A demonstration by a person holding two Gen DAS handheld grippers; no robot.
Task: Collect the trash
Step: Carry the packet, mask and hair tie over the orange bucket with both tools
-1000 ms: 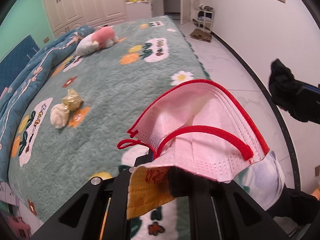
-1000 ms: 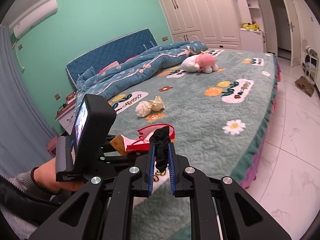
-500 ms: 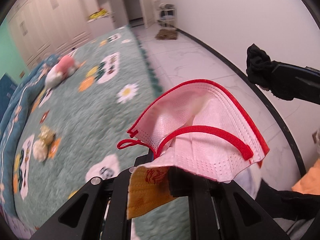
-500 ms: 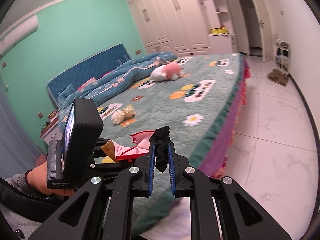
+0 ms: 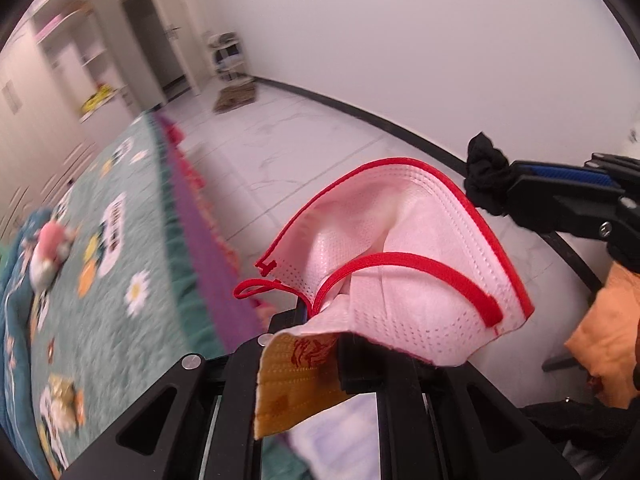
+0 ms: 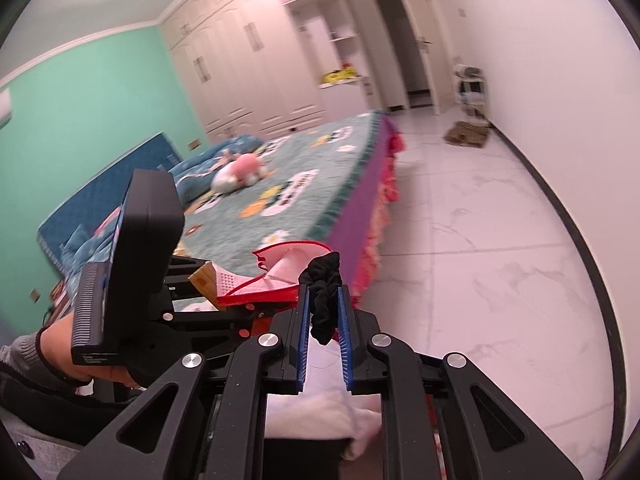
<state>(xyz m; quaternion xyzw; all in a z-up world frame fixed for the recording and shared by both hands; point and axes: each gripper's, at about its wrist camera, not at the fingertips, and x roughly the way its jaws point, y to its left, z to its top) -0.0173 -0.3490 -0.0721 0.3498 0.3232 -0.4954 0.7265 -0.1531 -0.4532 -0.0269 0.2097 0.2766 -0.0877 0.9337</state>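
Note:
My left gripper [image 5: 320, 320] is shut on a pink face mask [image 5: 400, 264] with red edging and a yellow wrapper [image 5: 296, 384]; the mask hides the fingertips. In the right wrist view the same mask [image 6: 280, 276] sticks out of the left gripper [image 6: 260, 300], held at the left by a hand. My right gripper [image 6: 323, 292] is shut on a black hair scrunchie [image 6: 322, 296] between its blue pads [image 6: 304, 320]. From the left wrist view the scrunchie [image 5: 486, 180] shows at the right, above the floor. Crumpled trash [image 5: 60, 400] lies blurred on the bed.
The bed [image 6: 320, 160] with a green flowered cover and a pink plush toy [image 6: 240, 170] lies to the left. White tiled floor [image 6: 480, 260] spreads to the right up to a white wall. White wardrobes and an open doorway stand at the back. Something orange [image 5: 612, 336] sits low right.
Both grippers have swung right, away from over the bed toward the floor beside it, each keeping its load. The bed now sits at the left of both views.

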